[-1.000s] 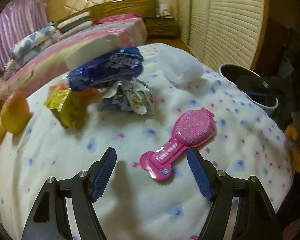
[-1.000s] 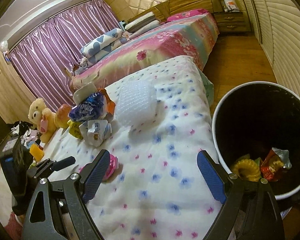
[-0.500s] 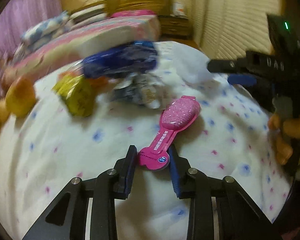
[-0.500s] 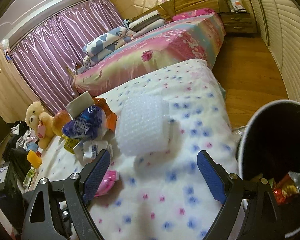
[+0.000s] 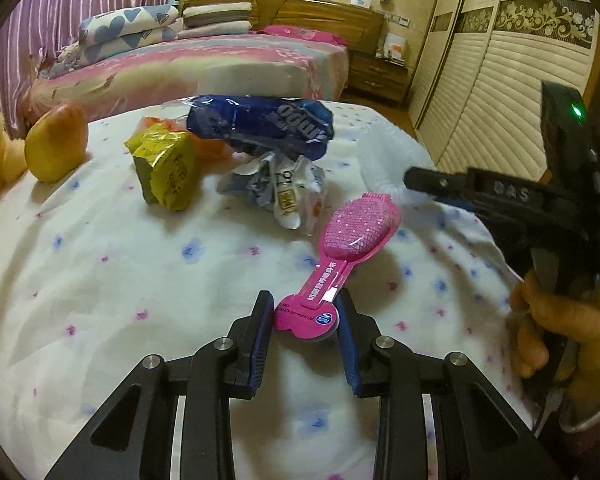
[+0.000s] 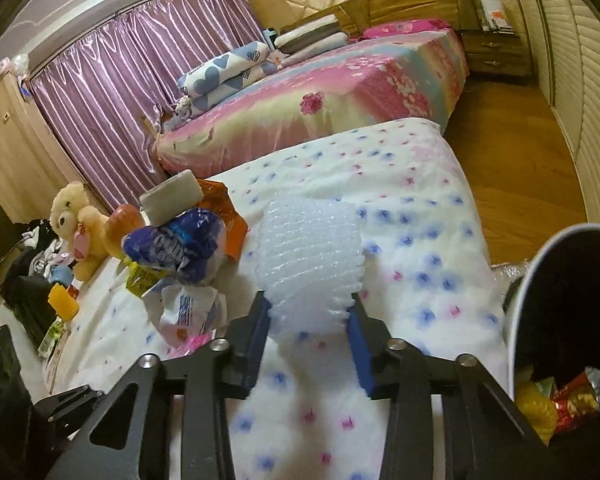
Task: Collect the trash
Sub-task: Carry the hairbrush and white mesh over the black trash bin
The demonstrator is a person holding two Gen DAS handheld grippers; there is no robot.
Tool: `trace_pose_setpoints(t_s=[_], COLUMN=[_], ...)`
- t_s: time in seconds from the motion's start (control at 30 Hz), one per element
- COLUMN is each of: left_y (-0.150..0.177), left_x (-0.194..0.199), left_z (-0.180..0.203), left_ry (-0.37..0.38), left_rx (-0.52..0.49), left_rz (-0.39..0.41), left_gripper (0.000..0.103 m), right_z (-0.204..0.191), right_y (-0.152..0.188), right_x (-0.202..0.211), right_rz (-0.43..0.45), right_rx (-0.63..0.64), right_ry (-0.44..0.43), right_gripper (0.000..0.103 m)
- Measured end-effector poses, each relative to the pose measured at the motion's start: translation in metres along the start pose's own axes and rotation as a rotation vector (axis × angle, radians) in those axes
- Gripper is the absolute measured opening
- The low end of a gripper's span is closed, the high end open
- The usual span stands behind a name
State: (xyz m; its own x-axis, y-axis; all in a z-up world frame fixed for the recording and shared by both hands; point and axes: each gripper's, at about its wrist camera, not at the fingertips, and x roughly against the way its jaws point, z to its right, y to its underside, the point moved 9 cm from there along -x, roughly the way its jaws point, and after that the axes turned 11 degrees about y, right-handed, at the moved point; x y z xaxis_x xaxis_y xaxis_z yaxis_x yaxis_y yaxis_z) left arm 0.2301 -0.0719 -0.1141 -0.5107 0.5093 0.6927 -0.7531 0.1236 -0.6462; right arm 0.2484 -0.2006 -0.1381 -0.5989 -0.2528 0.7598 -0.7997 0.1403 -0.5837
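Yellow fruit [image 5: 56, 148]: far left of the left wrist view, on the spotted bedspread [image 5: 100, 280]; probably not trash, so leave it.
Wrapper pile: upper centre of that view: a yellow packet [image 5: 168, 168], a blue bag [image 5: 260, 124] and a crumpled white wrapper [image 5: 284, 188], touching one another and not yet collected.
Left gripper [image 5: 305, 316]: narrow, its pads pressed on the handle end of the pink brush package [image 5: 340, 256], whose head points up and right.
Step in hand, left: lift the package straight up first; the grip sits on one end, so the long head may swing or droop.
Right gripper [image 6: 309, 312]: jaws closing, with the near end of the bubble wrap roll [image 6: 310, 252] between them; the pads already dent it.
Step in hand, right: squeeze until the soft roll stops yielding, otherwise it may slip out.
Bin [image 6: 540, 280]: lower right of the right wrist view, beside the bedspread's edge, some trash already inside.
Open room: bare bedspread lies between roll and bin, so the path right looks free.
Edge to mind: the bin's white rim stands above the bed edge; clear it before releasing.
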Motion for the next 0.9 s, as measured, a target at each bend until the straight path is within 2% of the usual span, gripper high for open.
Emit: trace_pose_setpoints(t_s=[0.13,0.57,0.9], left_y=[0.003,0.0,-0.008], left_x=[0.001,-0.002,-0.014], left_z=[0.004,0.042,0.071], left_ry=[0.02,0.078,0.109], left_rx=[0.022,-0.003,-0.033], left_rz=[0.008,0.017,0.012], left_gripper=[0.03,0.03,0.03], right_z=[0.012,0.048,0.077], right_y=[0.011,0.035,0.036], right_x=[0.02,0.075,0.095], right_rz=[0.011,0.057,0.089], right_rx=[-0.025,-0.116,-0.163], right_ry=[0.001,0.016,0.044], right_gripper=[0.03,0.029,0.029])
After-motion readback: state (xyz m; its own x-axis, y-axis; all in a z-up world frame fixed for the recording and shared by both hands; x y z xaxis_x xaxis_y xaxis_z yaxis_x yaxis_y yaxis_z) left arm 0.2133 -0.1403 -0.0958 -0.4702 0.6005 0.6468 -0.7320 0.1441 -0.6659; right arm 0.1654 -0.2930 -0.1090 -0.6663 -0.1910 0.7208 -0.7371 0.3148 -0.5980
